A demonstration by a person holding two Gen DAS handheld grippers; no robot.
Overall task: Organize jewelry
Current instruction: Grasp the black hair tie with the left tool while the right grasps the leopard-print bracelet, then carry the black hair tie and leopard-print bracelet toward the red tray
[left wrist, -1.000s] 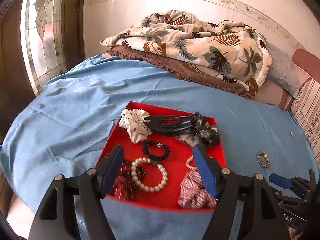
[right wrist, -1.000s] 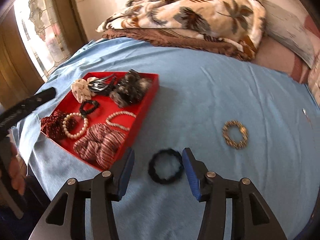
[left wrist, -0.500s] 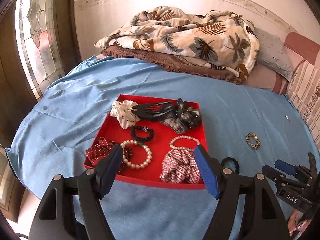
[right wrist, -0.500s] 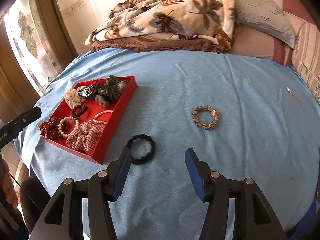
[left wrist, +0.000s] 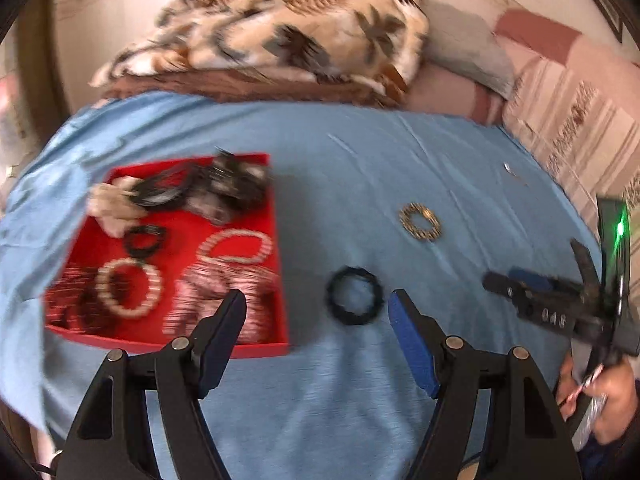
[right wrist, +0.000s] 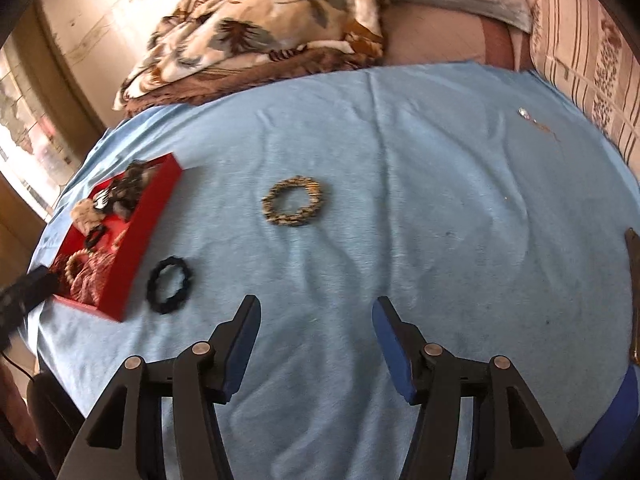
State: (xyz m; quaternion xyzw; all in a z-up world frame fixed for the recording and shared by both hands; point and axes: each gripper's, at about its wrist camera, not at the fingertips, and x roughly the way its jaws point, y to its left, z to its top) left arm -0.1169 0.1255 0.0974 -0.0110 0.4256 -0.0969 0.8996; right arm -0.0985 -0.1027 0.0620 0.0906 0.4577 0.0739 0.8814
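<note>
Jewelry lies in two groups on the bed's blue sheet (right wrist: pixel 420 184): most of it is gathered in the red tray (left wrist: pixel 276 264), at the left of the left wrist view, and a few pieces are still loose outside it. Just beside the tray's right wall, in the lower middle of that frame, rests a black ring-shaped band (left wrist: pixel 353 295) (a bracelet or a hair tie, I cannot tell which). Further up and to the right lies a gold beaded bracelet (left wrist: pixel 420 223), well apart from the tray, and a small shiny piece (right wrist: pixel 524 113) sits near the upper right of the right wrist view, too small to identify.

Inside the tray are a pearl bracelet (left wrist: pixel 129 283), a smaller black band (left wrist: pixel 144 239), a striped scrunchie (left wrist: pixel 224 280) and a dark pile of hair accessories at its far end, all blurred.

The left hand-held gripper (left wrist: pixel 316 310) hovers low with its fingers wide apart and empty, the black band just ahead between the tips; it looks lined up for picking that piece, probably because it is nearest the tray. The right hand-held gripper (right wrist: pixel 316 318) is likewise spread and empty, pointed toward the gold bracelet, which seems its likely target.

A floral blanket (right wrist: pixel 256 28) is heaped at the top of both frames.
</note>
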